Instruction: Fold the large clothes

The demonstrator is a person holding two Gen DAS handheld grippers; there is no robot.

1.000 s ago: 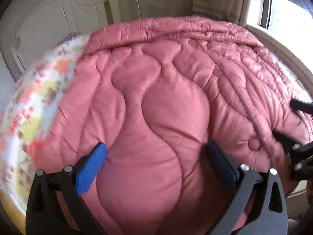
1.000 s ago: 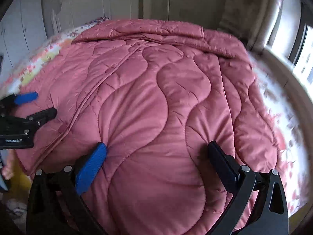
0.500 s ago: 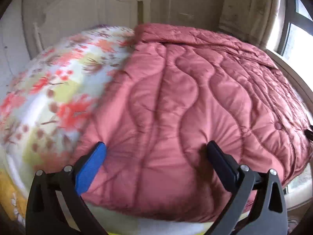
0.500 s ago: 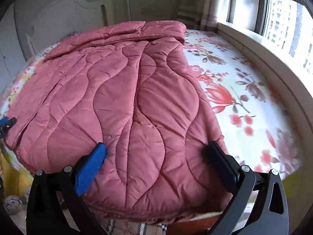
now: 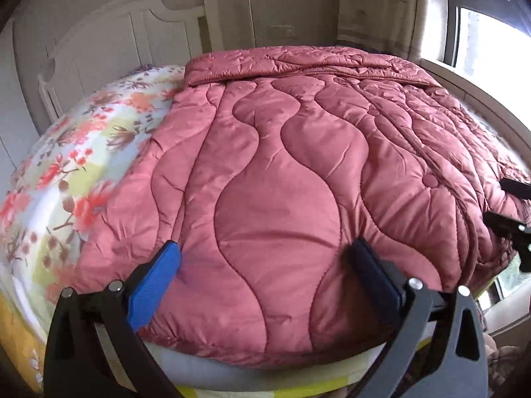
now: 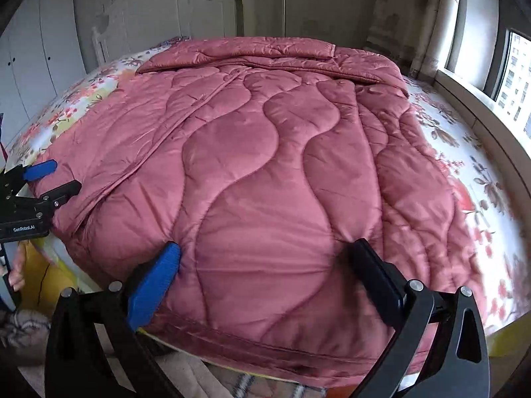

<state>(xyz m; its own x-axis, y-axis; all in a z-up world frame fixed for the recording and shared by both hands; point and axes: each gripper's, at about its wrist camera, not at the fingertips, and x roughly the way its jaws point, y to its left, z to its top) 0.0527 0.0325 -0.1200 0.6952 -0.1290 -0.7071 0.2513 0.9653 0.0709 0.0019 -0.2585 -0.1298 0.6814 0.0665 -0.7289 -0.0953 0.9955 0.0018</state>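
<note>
Coat (image 5: 278,205), pink and quilted, lies spread flat over the floral bed sheet (image 5: 83,152), hem at the near mattress edge, collar toward the white headboard (image 5: 109,53). I see my left gripper (image 5: 265,265) with jaws spread wide over the hem, holding nothing. My right gripper (image 6: 265,265) is likewise agape and empty, 2 fingers straddling the hem.

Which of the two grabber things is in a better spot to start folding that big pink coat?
Probably either: the left gripper and right gripper both hover open at the pink coat's near hem. The left sits nearer its side edge, so slightly left.
</note>
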